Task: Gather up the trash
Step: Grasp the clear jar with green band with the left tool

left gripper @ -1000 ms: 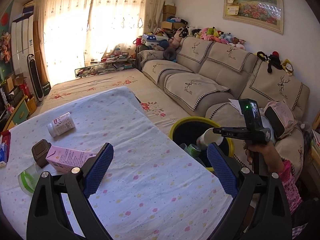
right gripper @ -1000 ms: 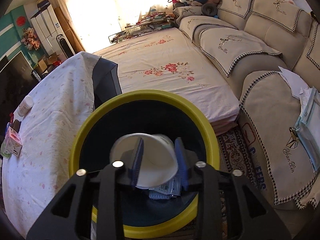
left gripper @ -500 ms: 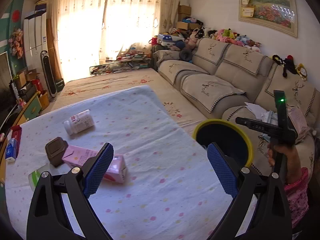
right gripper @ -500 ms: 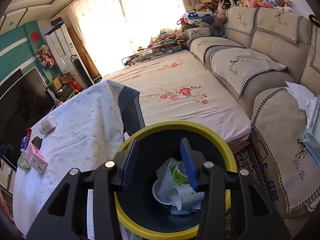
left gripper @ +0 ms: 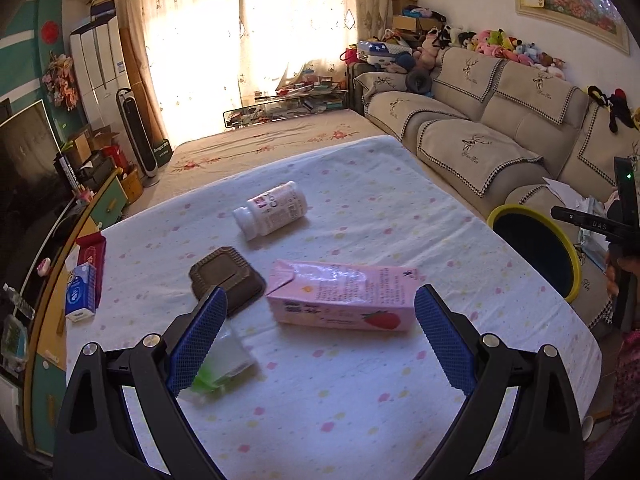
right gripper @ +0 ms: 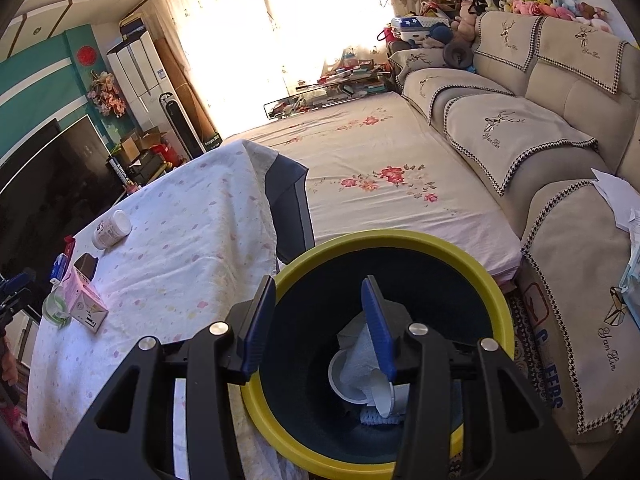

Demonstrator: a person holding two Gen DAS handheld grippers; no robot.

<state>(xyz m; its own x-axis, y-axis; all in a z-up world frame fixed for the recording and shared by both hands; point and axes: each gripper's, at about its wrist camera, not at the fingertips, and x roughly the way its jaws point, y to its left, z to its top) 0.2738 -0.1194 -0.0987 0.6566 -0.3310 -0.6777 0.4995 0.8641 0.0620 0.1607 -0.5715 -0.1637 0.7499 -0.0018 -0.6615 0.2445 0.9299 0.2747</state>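
Sunlit curtains, a long sofa and a low bed fill the room behind the tabletop [left gripper: 360, 208], which wears a white cloth with pastel spots. I have my left claw [left gripper: 316, 340] low over that cloth with its blue pads spread wide and nothing between them, lined up so the pink carton [left gripper: 340, 300] lies just ahead of the gap; I judge that is my next pick, since it is the nearest piece and lies flat on its side, easy to straddle. My right claw [right gripper: 318, 324] hangs over the yellow-rimmed bin [right gripper: 496, 292] beside the tabletop's edge, pads apart and empty, which suits a drop spot: the bin stands below tabletop level, so things can simply fall in. Inside it I see a white cup [right gripper: 352, 380] under crumpled paper [right gripper: 360, 348], and something bluish beneath that I cannot name.

Counting what lies on the cloth: one pink carton, one white bottle [left gripper: 272, 210] on its side, one brown square tub [left gripper: 226, 278] touching the carton's left end, and one clear green-edged container [left gripper: 224, 364], partly hidden behind my left pad. At the far left edge lie one blue tissue pack [left gripper: 82, 292] and one red packet [left gripper: 92, 250] touching it; whether those two count as trash I cannot tell. One bin, two claws.
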